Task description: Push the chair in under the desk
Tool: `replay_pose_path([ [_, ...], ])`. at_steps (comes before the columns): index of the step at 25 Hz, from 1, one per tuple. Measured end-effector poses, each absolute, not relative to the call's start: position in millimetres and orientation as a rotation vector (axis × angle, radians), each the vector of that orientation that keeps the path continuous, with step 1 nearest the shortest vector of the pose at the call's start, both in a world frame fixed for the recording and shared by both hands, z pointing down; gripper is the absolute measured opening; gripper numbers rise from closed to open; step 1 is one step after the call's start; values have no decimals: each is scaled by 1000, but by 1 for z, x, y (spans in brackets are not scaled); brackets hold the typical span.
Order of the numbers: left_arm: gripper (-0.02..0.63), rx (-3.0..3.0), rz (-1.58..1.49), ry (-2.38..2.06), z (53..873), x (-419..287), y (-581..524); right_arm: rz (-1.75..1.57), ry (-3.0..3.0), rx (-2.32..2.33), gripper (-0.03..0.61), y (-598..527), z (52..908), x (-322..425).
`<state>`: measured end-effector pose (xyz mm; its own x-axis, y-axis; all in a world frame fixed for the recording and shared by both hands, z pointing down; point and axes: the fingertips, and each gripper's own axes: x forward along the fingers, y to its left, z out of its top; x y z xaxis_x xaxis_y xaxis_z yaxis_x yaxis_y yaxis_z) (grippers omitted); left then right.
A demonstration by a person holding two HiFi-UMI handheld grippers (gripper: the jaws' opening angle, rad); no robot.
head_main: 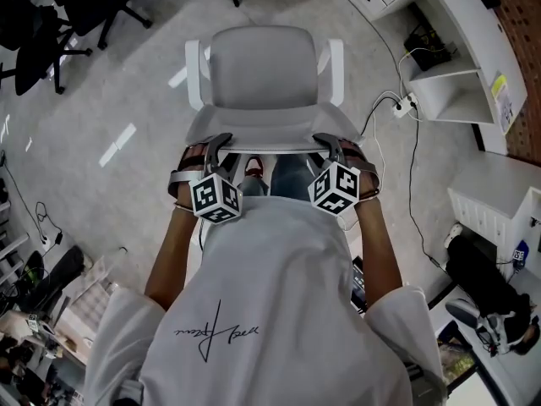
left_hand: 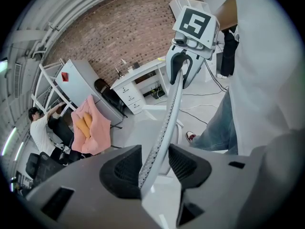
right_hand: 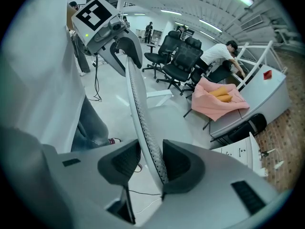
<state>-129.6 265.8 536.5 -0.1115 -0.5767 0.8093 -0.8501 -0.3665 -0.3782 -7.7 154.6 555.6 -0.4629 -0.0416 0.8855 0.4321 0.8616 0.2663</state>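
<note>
Both the left gripper (left_hand: 153, 166) and the right gripper (right_hand: 151, 162) sit spread loosely over the top edge of the grey-and-white mesh office chair (head_main: 262, 66), well apart from the long white desk (head_main: 473, 32), so I would pinch tight, then push slowly.

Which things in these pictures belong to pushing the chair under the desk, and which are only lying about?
Belong to the job: white chair, white desk, left gripper and right gripper, both astride the chair's top edge.

Only lying about: black office chairs, power strip with cables, pink cloth.
</note>
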Motion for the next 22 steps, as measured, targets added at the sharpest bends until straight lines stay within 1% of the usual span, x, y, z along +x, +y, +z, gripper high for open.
replay_pose_path([
  [22,184,1868,1478,-1583,540,-145,242,-557,-1983,-292,156,137,557,-17],
])
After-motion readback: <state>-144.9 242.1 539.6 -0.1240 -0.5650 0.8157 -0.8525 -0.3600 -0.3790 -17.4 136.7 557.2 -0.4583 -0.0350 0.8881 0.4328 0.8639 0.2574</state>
